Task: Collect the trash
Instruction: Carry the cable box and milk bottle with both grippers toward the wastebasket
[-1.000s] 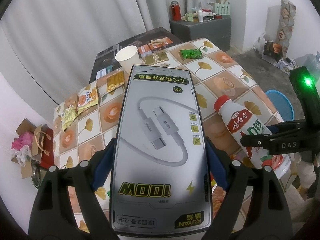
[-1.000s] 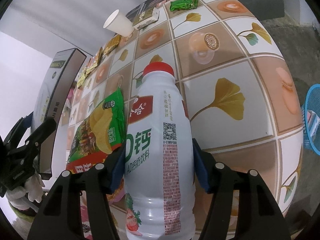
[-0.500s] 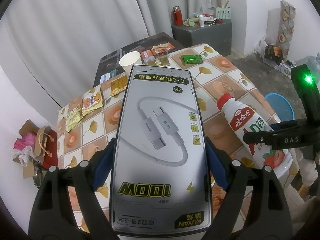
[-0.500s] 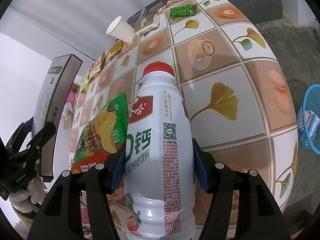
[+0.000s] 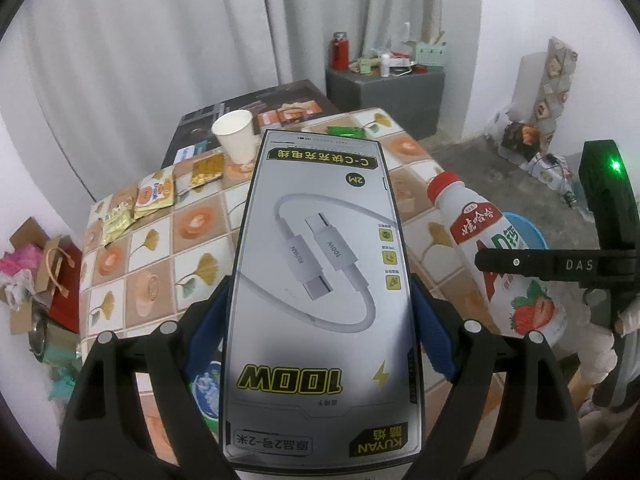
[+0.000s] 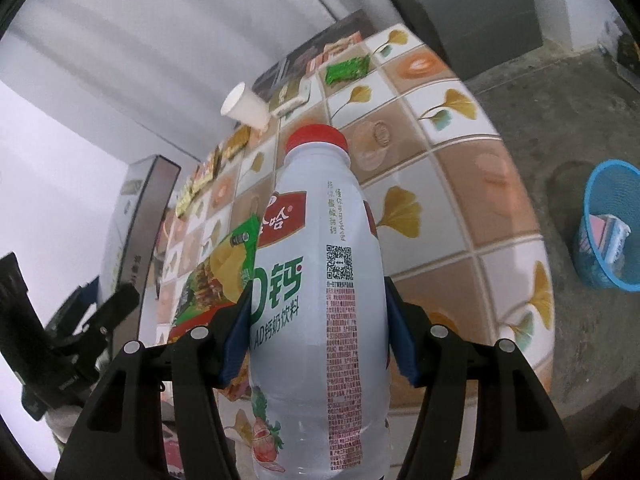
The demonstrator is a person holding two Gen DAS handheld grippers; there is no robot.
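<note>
Left gripper (image 5: 320, 316) clamped on a grey cable box (image 5: 320, 280), blue pads pressed against both long edges, box raised above the table (image 5: 168, 240). Right gripper (image 6: 318, 320) pinched on a white milk-drink bottle (image 6: 316, 280) with a red cap, also lifted over the table.

Table covered in an oilcloth of brown and cream squares with ginkgo leaves. At the table's far end: a white paper cup (image 5: 235, 136), upright, and a green wrapper (image 6: 347, 69) near the far corner. Along the table's left edge: several yellow snack packets (image 5: 156, 194). At the table's near end, just behind the bottle: a green chip bag (image 6: 216, 276), lying flat.

On the bare concrete floor to the table's right: a blue mesh basket (image 6: 612, 236) with some paper inside. Beyond the table's far end: pale curtains (image 5: 140, 40) and a dark grey cabinet (image 5: 384, 92) cluttered with small items, a red flask among them. Left of the table, on the floor: a red paper bag (image 5: 66, 284) and cardboard.
</note>
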